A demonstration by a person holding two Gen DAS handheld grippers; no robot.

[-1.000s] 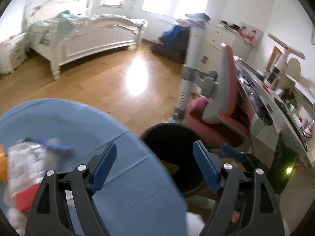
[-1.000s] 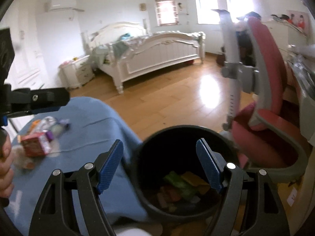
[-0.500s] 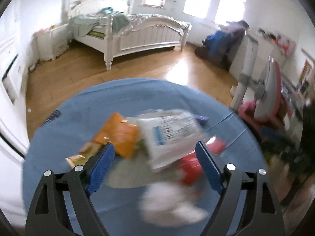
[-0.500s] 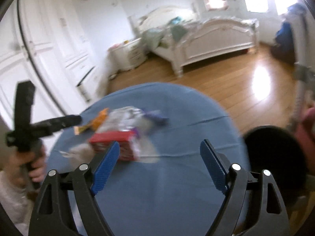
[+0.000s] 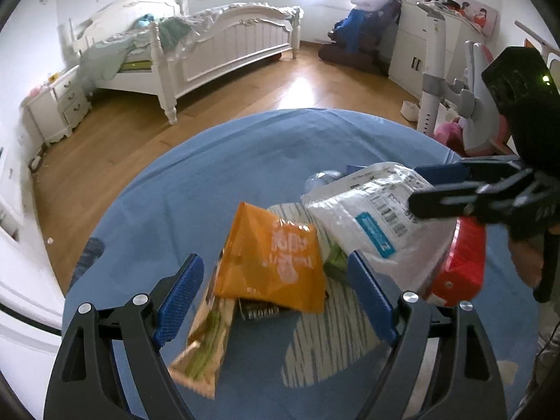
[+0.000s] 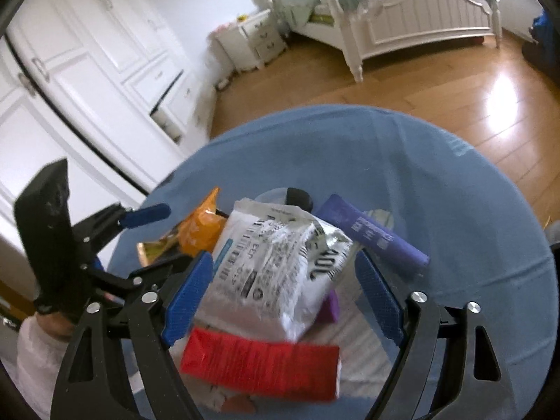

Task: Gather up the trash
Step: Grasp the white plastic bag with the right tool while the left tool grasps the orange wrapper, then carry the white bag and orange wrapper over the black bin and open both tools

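Trash pile: a small heap of wrappers and packets lies in the middle of the round blue surface (image 5: pixel 217 175), all touching or overlapping.
Orange packet (image 5: pixel 276 262): glossy orange with pale lettering, creased, resting on a gold and green wrapper (image 5: pixel 203 346) and a dark item under its lower edge.
White pouch (image 6: pixel 276 266): crinkled white plastic with a blue label, barcode and black print, the biggest piece, lying on top of the heap.
Red carton (image 6: pixel 266 367): bright red, flat-sided, on its side under the near edge of the pouch.
My left gripper (image 5: pixel 276 294): my blue-padded fingers are spread wide apart, holding nothing, hovering low over the orange packet, which sits between them.
My right gripper (image 6: pixel 283 301): my fingers are likewise wide apart and empty, straddling the white pouch just above the red carton.
Only the right view shows: a purple tube (image 6: pixel 374 231) lying slantwise beside the pouch, a black cap (image 6: pixel 297 197) behind it, white wardrobe doors (image 6: pixel 87 56), and my left gripper from the side.
Only the left view shows: the striped pale sheet (image 5: pixel 336 336) beneath the pile, a pink chair (image 5: pixel 486 119) past the surface's far edge, and my right gripper reaching in over the pouch.
Both views: a white bed (image 5: pixel 224 42) on the wooden floor (image 5: pixel 308 87).
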